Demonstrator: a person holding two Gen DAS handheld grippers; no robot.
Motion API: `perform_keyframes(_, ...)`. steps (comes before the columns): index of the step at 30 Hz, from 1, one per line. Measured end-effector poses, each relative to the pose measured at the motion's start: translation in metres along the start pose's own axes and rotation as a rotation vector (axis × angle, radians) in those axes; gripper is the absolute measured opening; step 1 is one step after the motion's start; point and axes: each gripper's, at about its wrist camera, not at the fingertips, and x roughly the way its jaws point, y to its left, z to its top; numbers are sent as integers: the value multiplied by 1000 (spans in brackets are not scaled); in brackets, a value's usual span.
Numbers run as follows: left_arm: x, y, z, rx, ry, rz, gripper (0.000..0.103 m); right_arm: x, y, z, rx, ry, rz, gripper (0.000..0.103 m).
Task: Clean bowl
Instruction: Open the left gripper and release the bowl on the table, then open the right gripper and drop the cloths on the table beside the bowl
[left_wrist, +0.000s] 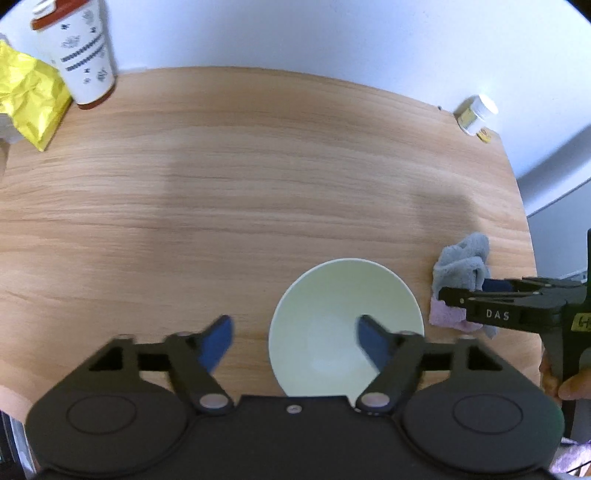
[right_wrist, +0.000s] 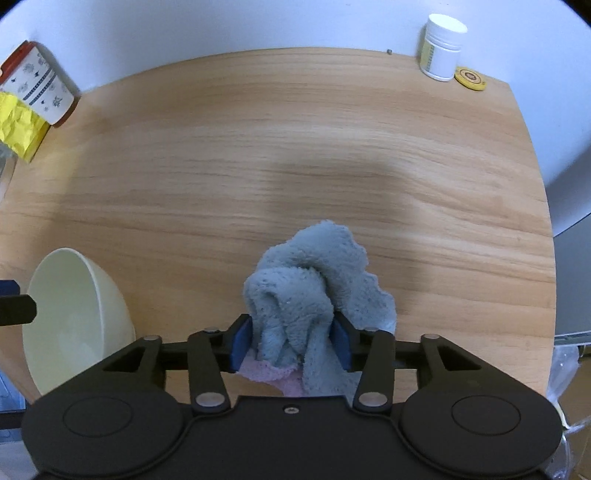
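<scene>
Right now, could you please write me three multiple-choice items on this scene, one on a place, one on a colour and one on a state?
1. Where does the white plastic jar stand?
A. inside the bowl
B. at the far right corner of the wooden table
C. beside the patterned cup

2. What colour is the round bowl inside?
A. pale cream-green
B. red
C. black

3. What is the state of the right gripper?
A. open over the bowl
B. shut on nothing
C. shut on the grey fluffy cloth

Answers:
1 B, the jar sits by the table's far right edge, next to a yellow disc.
2 A, the bowl's inside shows pale cream-green in both views.
3 C, its blue pads press the cloth from both sides, while the left gripper is open.
</scene>
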Motion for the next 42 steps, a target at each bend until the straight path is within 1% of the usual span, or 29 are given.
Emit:
perform_keyframes(2,-4,-4,-2,-12,-14,22,85,0,-3,-1,4,-4,0,60)
perform_keyframes(3,-5,-5,-2,-16,-18,27,86,2,-4,-2,5,-5,1,71)
perform_keyframes(4,-7,-5,-3,-25,-29,31,88,4,-4,-2,11,-4,4,77)
perform_keyframes(5,-11,-5,-5,-44,-53,39,90,6,-3,-2,20,-3,6,91)
perform_keyframes(6,-13,-5,-5,-50,-62,43,97,7,-3,-2,29,-2,9,97)
perform_keyframes(7,-17,-6,-7,-62,-83,53,102,6,-3,-3,37,-3,13,97)
perform_keyframes(9,-26,-9,-10,-83,-124,71,102,1,-6,-4,52,-6,23,102)
perform_keyframes(12,-38,-16,-15,-89,-167,76,102,-6,-11,-7,73,-10,39,102)
perform_keyframes(15,-44,-21,-19,-93,-172,70,102,-14,-15,-9,94,-15,54,103)
perform_keyframes(19,-54,-30,-26,-86,-182,52,103,-33,-11,-16,79,-27,36,103)
perform_keyframes(24,-71,-39,-37,-22,-185,82,103,-63,5,-27,48,-57,43,103)
perform_keyframes(27,-82,-38,-42,1,-197,107,103,-93,16,-35,51,-97,73,103)
perform_keyframes(29,-90,-34,-46,12,-206,117,102,-112,23,-42,54,-119,73,103)
perform_keyframes(31,-99,-29,-51,23,-204,118,103,-137,35,-55,58,-162,73,103)
perform_keyframes(36,-119,-17,-69,40,-197,119,103,-149,55,-73,120,-178,59,103)
perform_keyframes(39,-132,-12,-84,56,-196,93,102,-154,68,-87,136,-174,71,103)
perform_keyframes(42,-140,-9,-95,74,-205,91,103,-157,82,-100,126,-190,33,103)
